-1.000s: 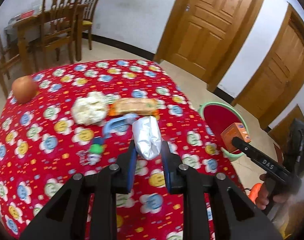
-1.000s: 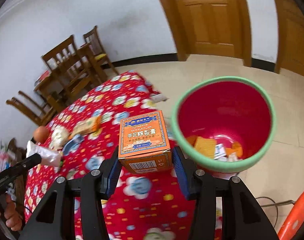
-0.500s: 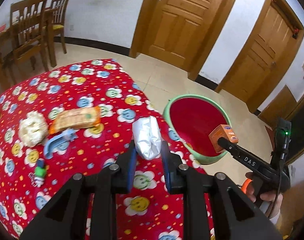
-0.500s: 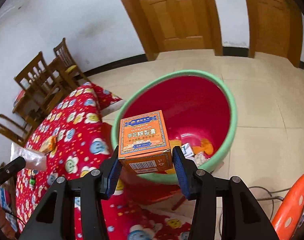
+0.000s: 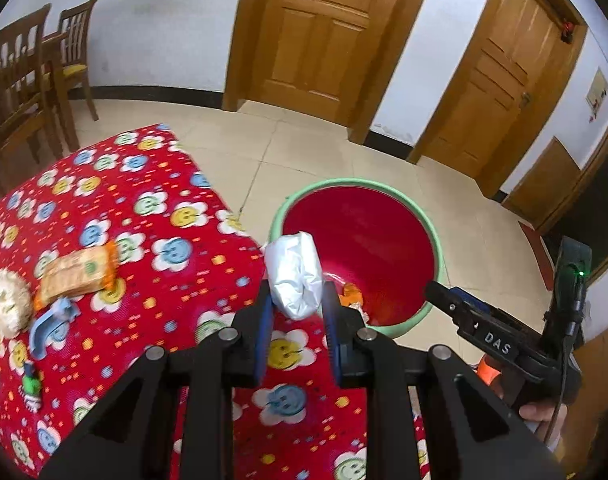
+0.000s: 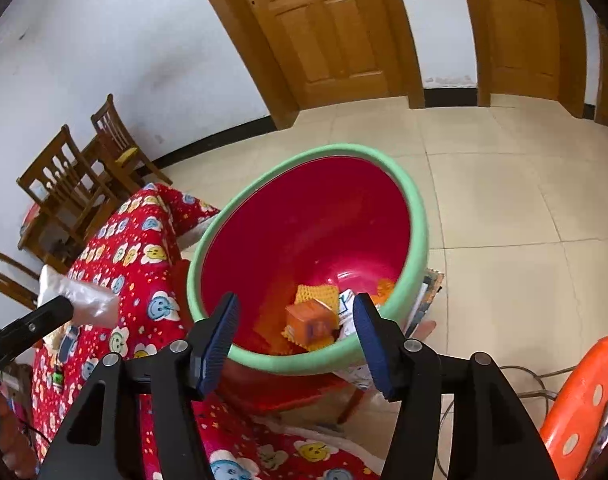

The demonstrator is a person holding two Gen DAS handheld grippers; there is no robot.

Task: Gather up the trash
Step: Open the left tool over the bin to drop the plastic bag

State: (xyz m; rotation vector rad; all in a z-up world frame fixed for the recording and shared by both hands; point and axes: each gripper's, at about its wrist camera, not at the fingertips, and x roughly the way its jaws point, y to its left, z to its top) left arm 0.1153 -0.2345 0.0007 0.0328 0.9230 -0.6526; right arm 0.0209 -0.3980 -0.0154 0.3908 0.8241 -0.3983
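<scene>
Left gripper: my left gripper (image 5: 295, 312) is clamped on a crumpled white plastic bag (image 5: 294, 274); both blue pads press its lower part, and the rest stands up above the fingers.
Bag position: in the left wrist view the white plastic bag sits at the near-left rim of the bin, over the table edge. In the right wrist view it shows (image 6: 78, 298) at the tip of the left gripper, above the tablecloth and just left of the bin.
Right gripper: my right gripper (image 6: 296, 336) is spread wide with nothing between the pads; it hangs over the near rim of the bin.
Bin: a red bin with green rim (image 6: 414, 204) stands on the floor, against the corner of the table.
Bin contents: an orange box (image 6: 310, 322) lies at the bottom, tilted and blurred, among a yellow mesh piece (image 6: 316, 294) and white and orange scraps.
Table: a red flower-print tablecloth (image 5: 152, 200) covers it.
Items on table: an orange snack wrapper (image 5: 78, 270), a crumpled white wad (image 5: 8, 306) just left of it, a blue plastic piece (image 5: 50, 326) just below the wrapper, and a small green-and-black item (image 5: 32, 380) nearer to me.
Surroundings: wooden doors (image 5: 324, 36), wooden chairs (image 5: 24, 92), a tiled floor (image 6: 504, 184), and an orange stool (image 6: 584, 392) at my right.
</scene>
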